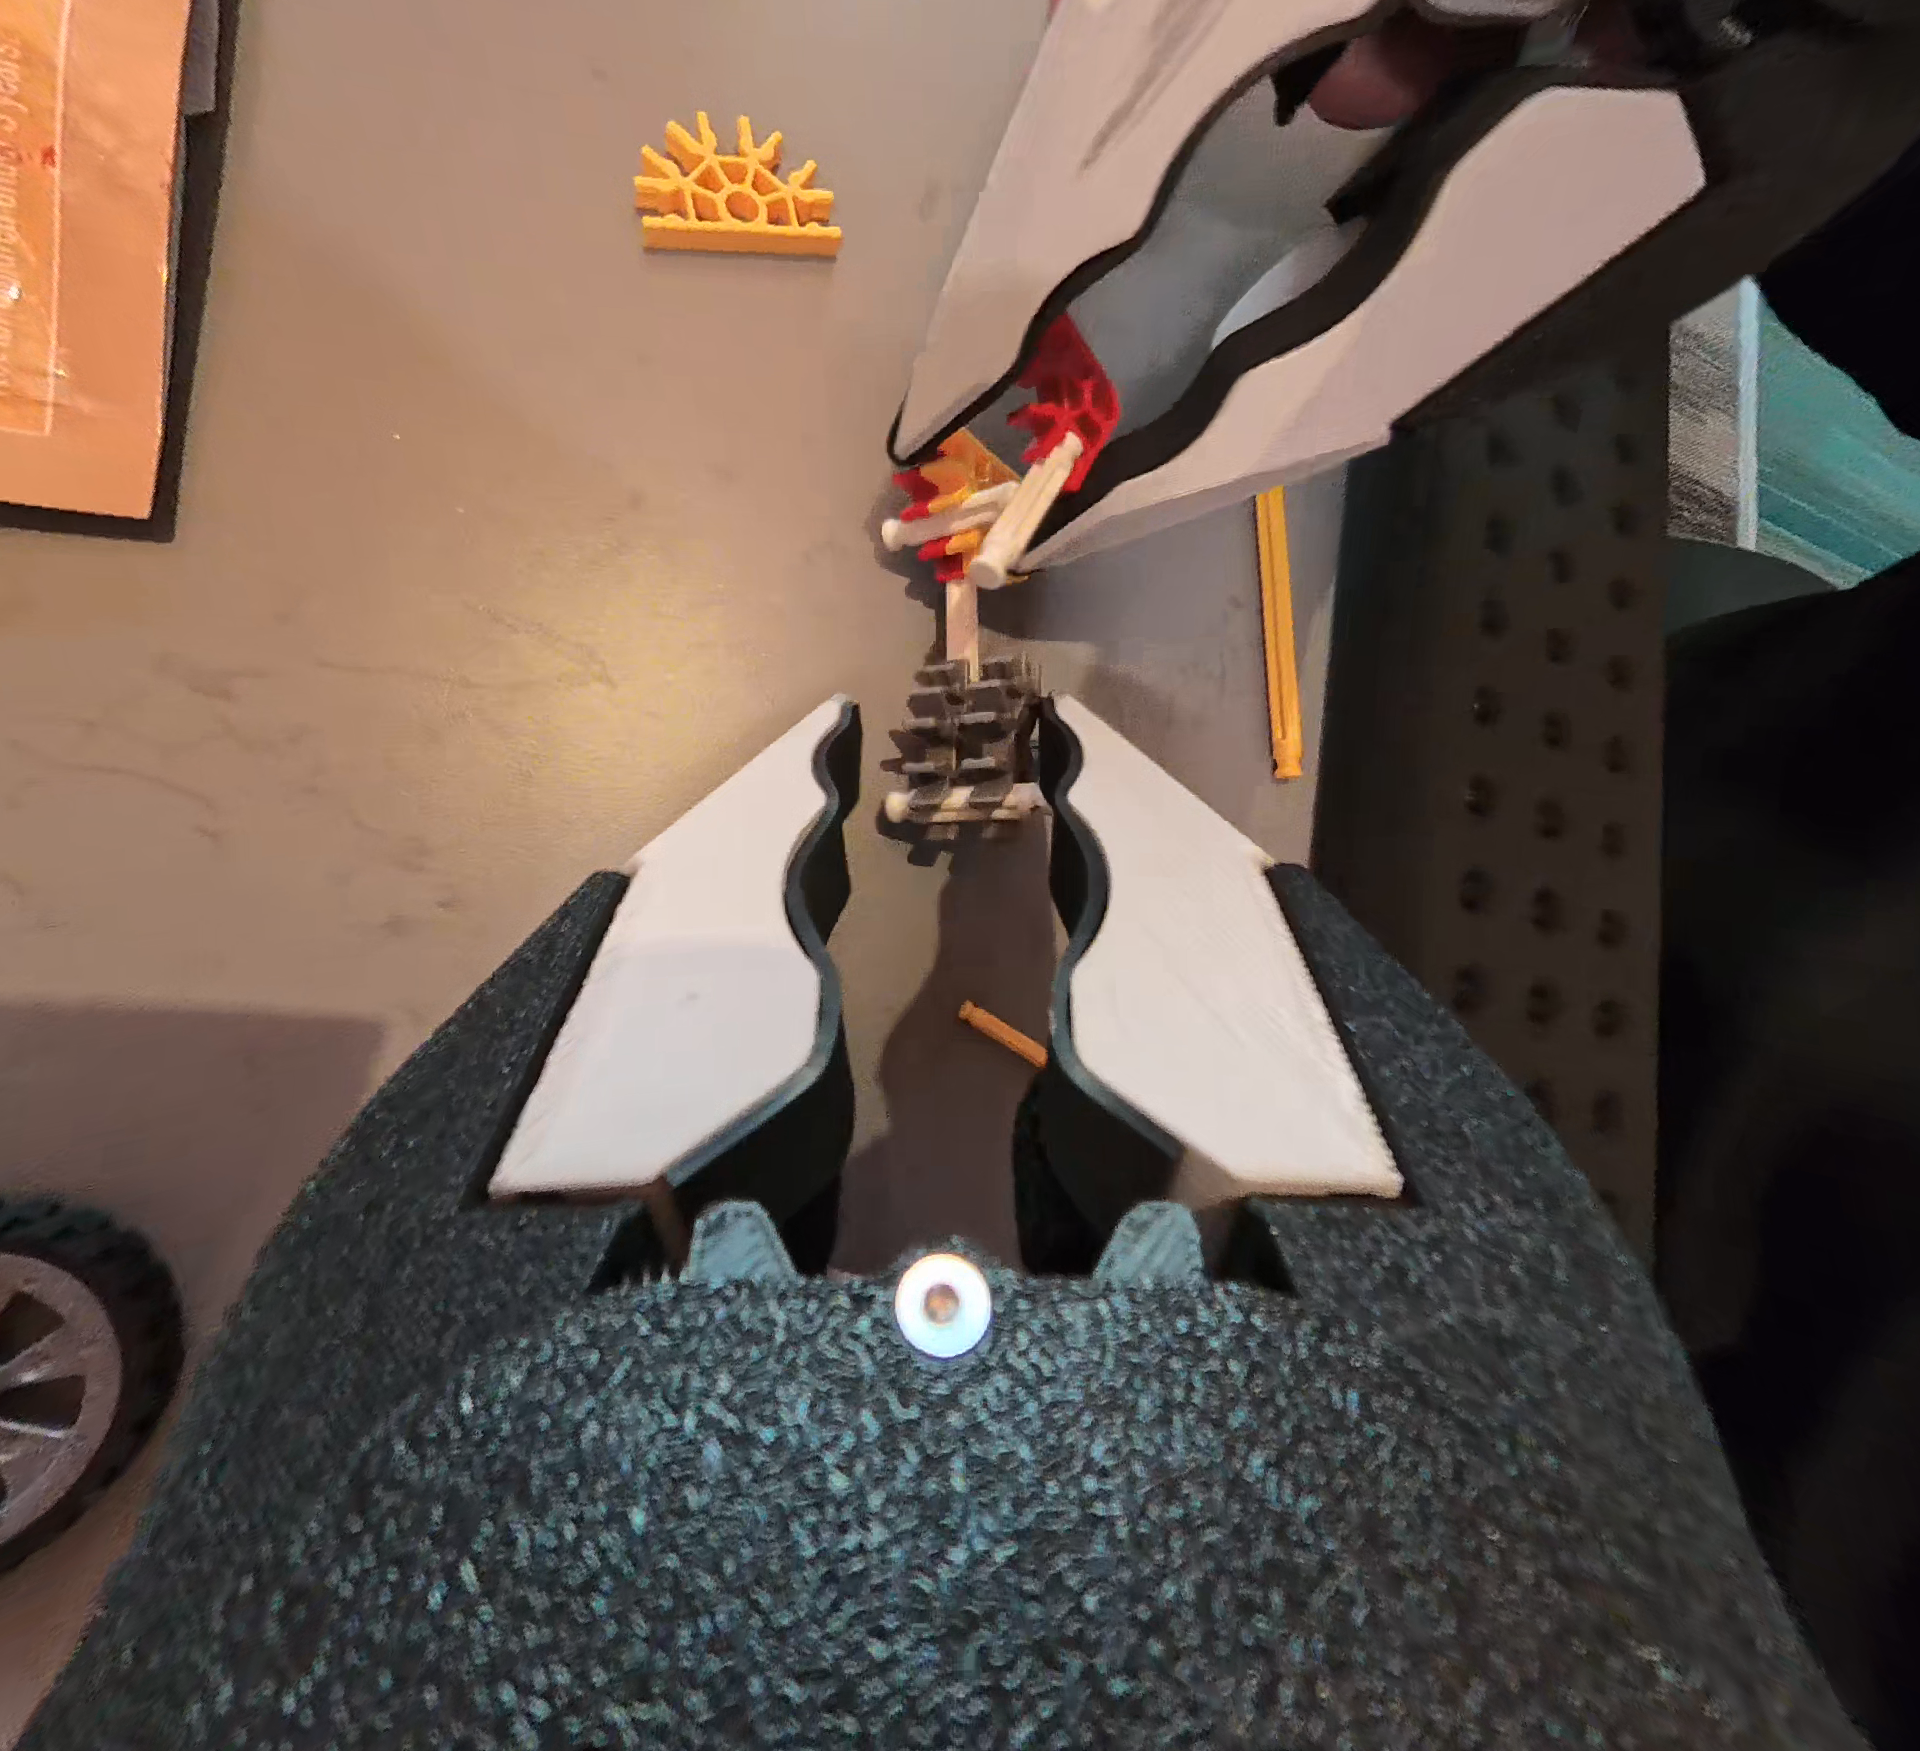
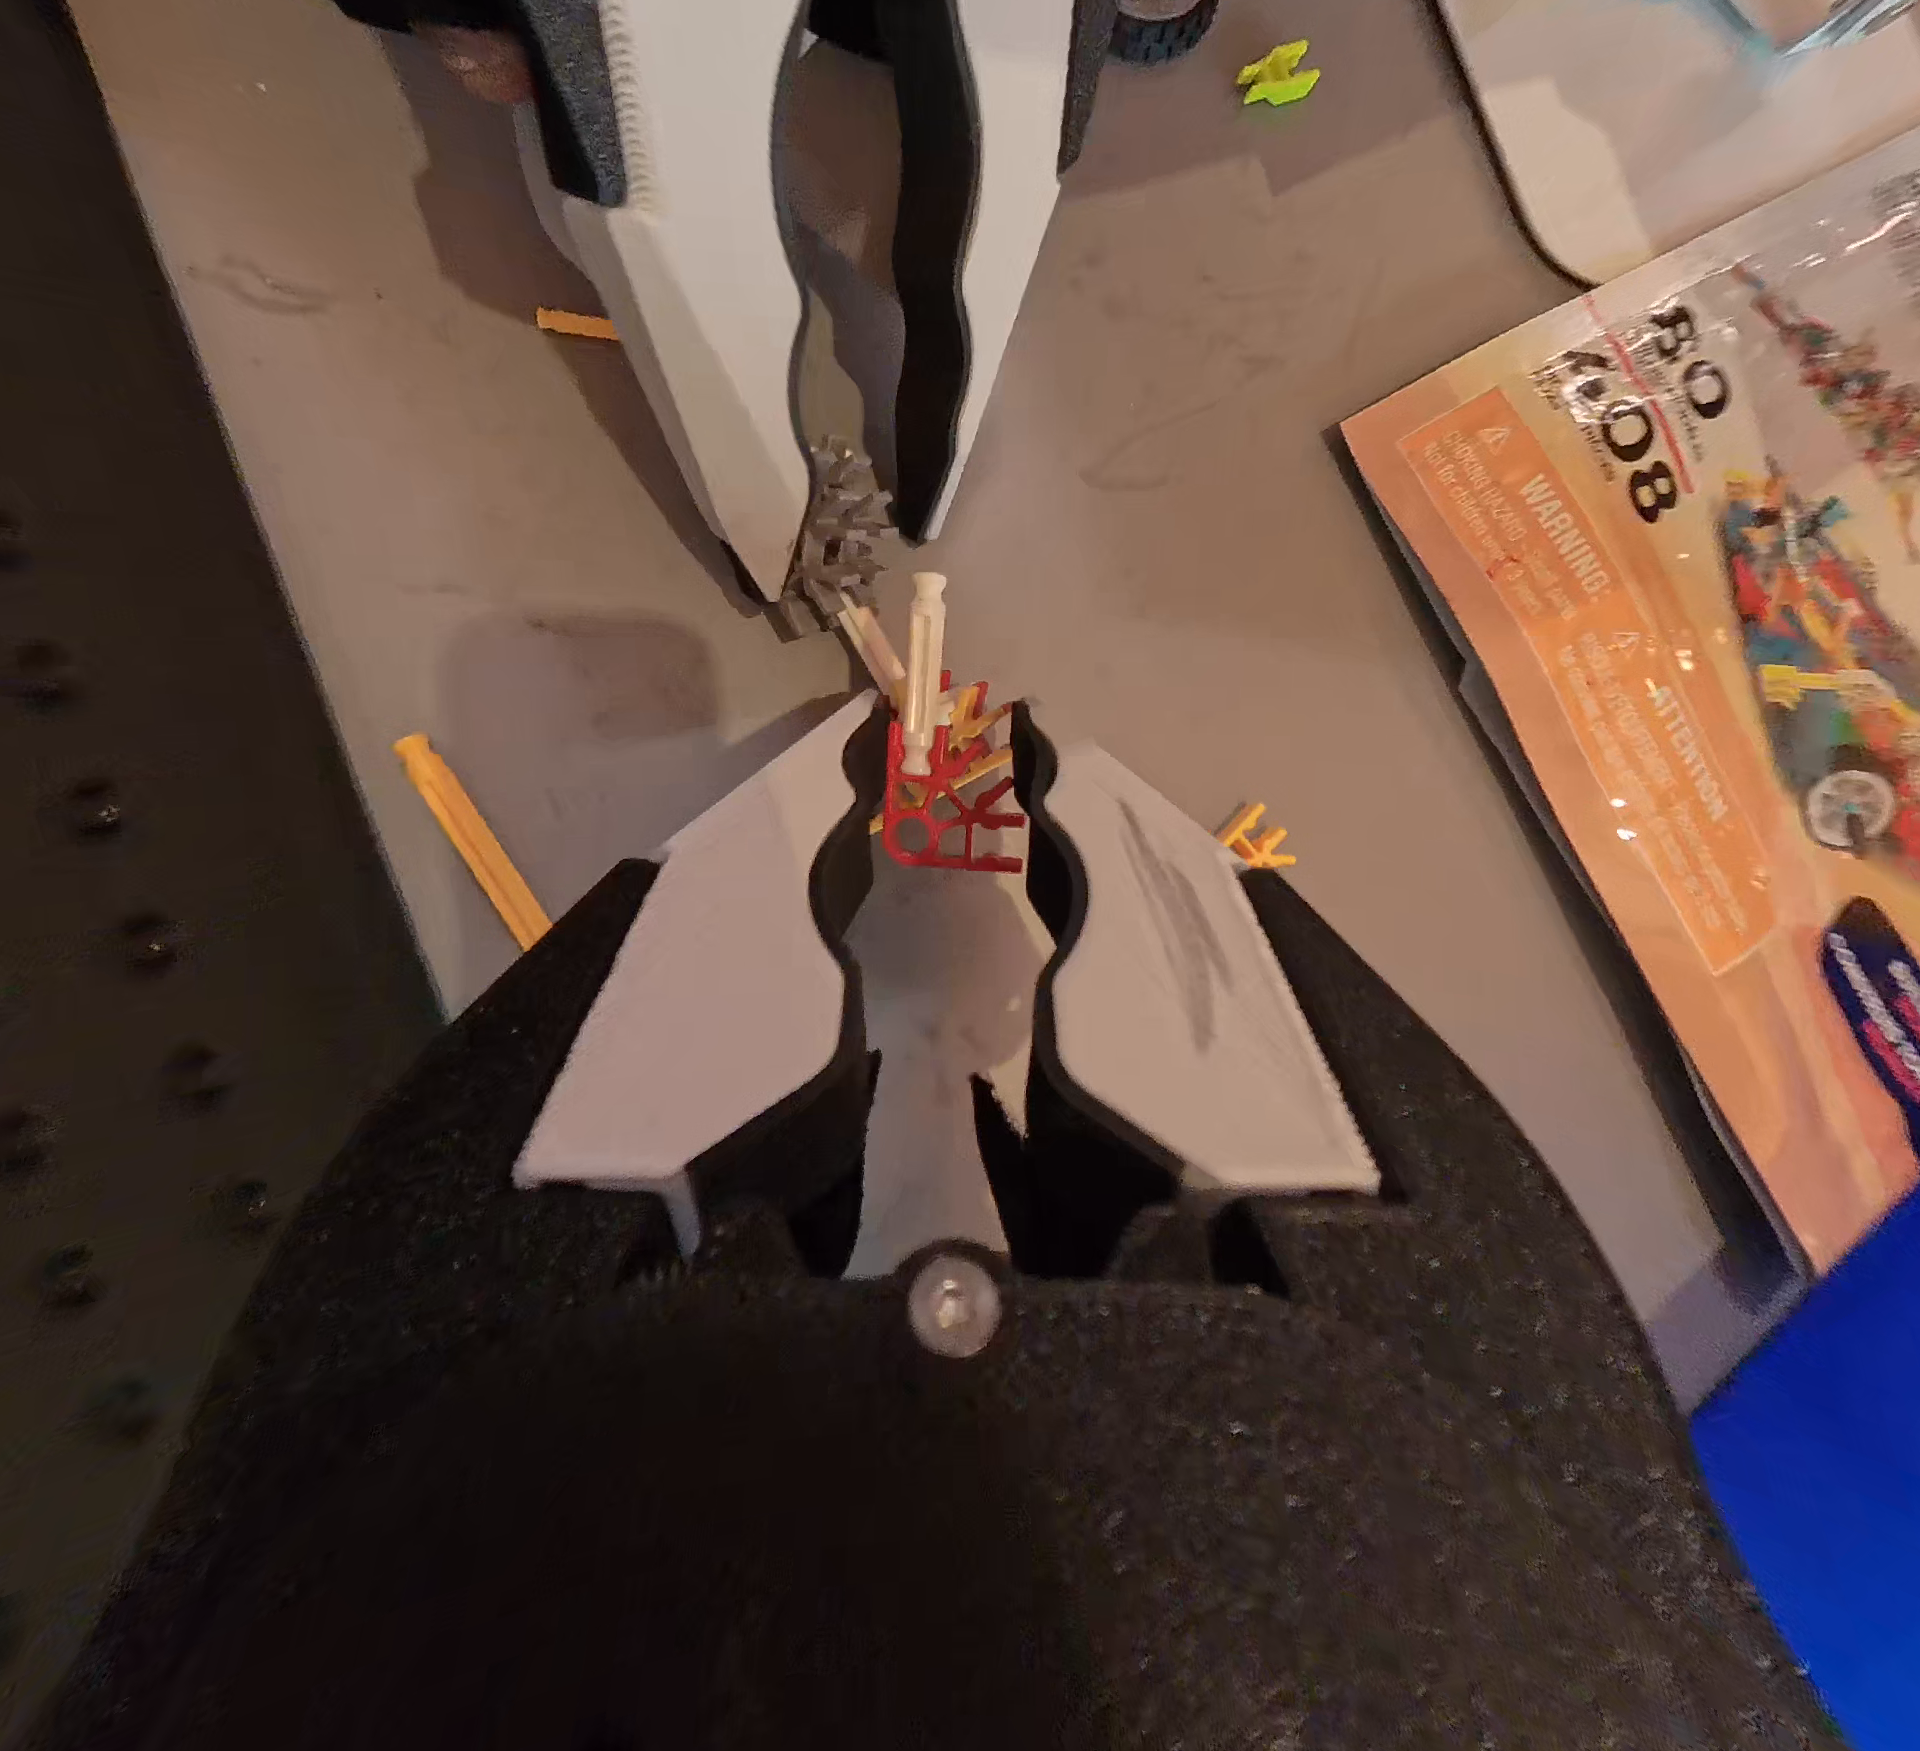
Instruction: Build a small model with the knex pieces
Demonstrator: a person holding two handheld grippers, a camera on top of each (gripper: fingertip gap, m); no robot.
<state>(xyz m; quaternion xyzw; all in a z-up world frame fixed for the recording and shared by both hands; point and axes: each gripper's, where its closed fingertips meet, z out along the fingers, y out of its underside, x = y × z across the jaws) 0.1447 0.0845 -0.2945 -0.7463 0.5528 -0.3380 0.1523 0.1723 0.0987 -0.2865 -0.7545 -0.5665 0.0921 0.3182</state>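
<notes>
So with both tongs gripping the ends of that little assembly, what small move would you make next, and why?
Probably hold the left tongs steady on the grey gear cluster and ease the right tongs, gripping the red connector, gently toward it. A white rod joins the two pieces, seemingly at an angle, so a small aligned push looks safest.

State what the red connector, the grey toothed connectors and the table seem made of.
Red connector: moulded plastic by its look, glossy, thin even webbing.
Grey toothed connectors: probably the same plastic, duller, crisp uniform teeth.
Table: smooth matte grey top, faintly mottled; laminate or painted, unclear.
</notes>
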